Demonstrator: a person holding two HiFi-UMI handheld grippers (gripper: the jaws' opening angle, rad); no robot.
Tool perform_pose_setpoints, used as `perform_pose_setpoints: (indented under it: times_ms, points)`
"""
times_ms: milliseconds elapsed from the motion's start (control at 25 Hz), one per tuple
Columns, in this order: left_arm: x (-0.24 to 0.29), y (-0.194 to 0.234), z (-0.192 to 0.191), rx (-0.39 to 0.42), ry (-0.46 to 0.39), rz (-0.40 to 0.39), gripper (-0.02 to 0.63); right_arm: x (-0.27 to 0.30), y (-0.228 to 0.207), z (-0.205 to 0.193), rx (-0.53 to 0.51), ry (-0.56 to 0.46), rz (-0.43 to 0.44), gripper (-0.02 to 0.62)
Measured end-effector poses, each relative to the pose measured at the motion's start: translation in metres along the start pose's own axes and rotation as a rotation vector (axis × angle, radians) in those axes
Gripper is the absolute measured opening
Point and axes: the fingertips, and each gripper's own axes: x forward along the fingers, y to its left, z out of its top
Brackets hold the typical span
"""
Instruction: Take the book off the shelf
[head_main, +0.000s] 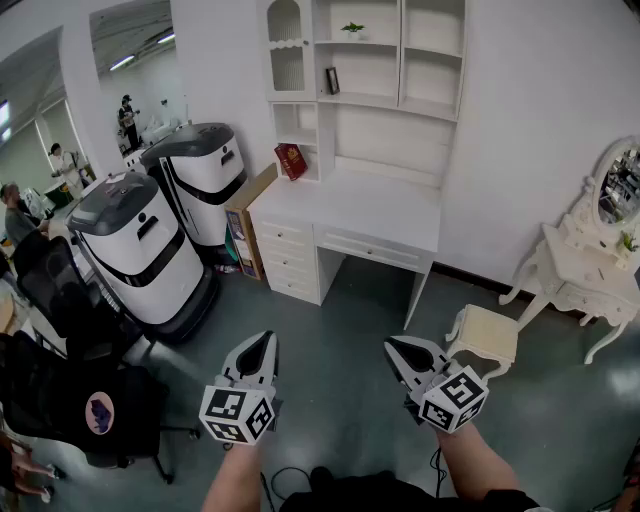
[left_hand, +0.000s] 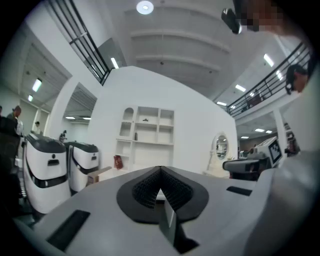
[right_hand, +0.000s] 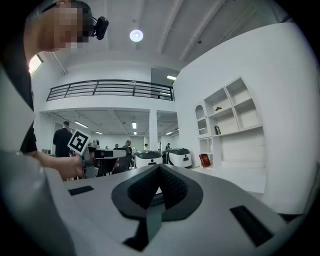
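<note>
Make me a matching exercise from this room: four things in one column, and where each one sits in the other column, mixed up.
1 red book
2 potted plant
3 cream stool
4 oval mirror

A on the floor, right of the desk
B top row of the shelf
C on the dressing table
D low cubby at the shelf's left side

Pairs: 1-D, 2-B, 3-A, 4-C

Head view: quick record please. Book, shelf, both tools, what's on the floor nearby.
book: red, leaning in shelf's low left cubby
shelf: white, on desk at wall
left tool: shut, empty, well short of desk
right tool: shut, empty, well short of desk
floor: stool right, machines left
</note>
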Motion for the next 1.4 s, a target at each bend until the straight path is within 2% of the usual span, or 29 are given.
perform_pose_setpoints:
  times_ms: [160,320,560,800,960,1200,1400]
  points:
    - [-0.005,-0.005,0.001,0.067,-0.012,-0.037,0.009,0.004,0.007,-0.002,-0.013,0.000,0.007,0.012]
    - [-0.003,0.001,-0.010,0.092,0.055,-0.032,0.009,0.008,0.015,-0.003,-0.023,0.004,0.011,0.012]
    - [-0.023,0.020,-0.023,0.085,0.093,-0.032,0.009,0.013,0.028,-0.014,0.006,0.026,-0.012,0.012]
    - [-0.046,0.041,-0.043,0.066,0.119,-0.043,0.009,0.024,0.050,-0.036,0.089,0.055,-0.029,0.012]
    - [-0.049,0.054,-0.052,0.056,0.138,-0.032,0.009,0.036,0.062,-0.049,0.139,0.073,-0.001,0.014]
    - [-0.035,0.076,-0.064,0.032,0.161,0.000,0.009,0.067,0.057,-0.058,0.151,0.097,0.035,0.014]
    - [-0.005,0.096,-0.067,0.038,0.184,0.034,0.009,0.108,0.035,-0.059,0.167,0.096,0.086,0.014]
